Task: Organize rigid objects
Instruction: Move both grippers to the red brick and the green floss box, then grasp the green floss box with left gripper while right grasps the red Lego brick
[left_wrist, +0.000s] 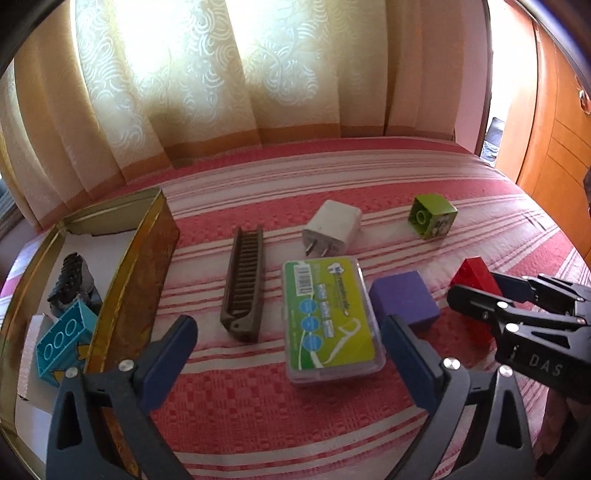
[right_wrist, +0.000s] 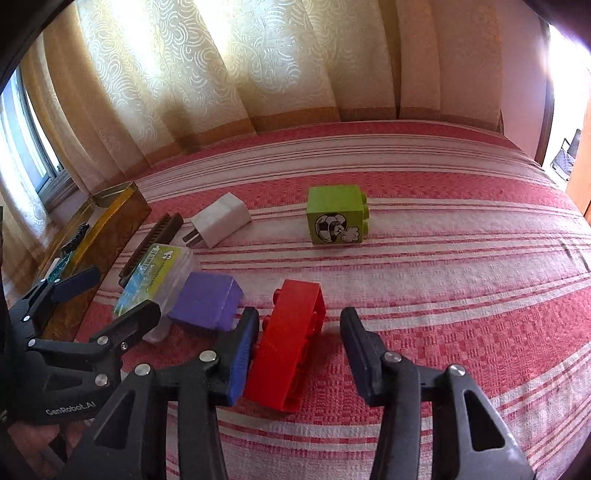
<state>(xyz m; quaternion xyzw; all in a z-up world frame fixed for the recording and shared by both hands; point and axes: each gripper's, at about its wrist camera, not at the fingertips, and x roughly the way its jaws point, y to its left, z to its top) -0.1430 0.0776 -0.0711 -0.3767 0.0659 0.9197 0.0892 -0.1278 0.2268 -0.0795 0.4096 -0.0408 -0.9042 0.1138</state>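
Observation:
On the striped bedspread lie a brown comb (left_wrist: 243, 288), a white charger (left_wrist: 332, 227), a green floss box (left_wrist: 330, 317), a purple block (left_wrist: 404, 301), a green brick (left_wrist: 432, 216) and a red brick (right_wrist: 290, 343). My left gripper (left_wrist: 291, 354) is open, its fingers on either side of the floss box's near end. My right gripper (right_wrist: 299, 350) is open around the red brick, its left finger touching the brick and its right finger apart from it. It also shows in the left wrist view (left_wrist: 480, 291). The gold tin (left_wrist: 140, 266) holds a teal brick (left_wrist: 59, 343) and a dark object (left_wrist: 70, 280).
Cream curtains (left_wrist: 221, 81) hang behind the bed. A wooden wardrobe (left_wrist: 554, 140) stands at the right. The tin sits at the bed's left edge, next to a window (right_wrist: 40, 162).

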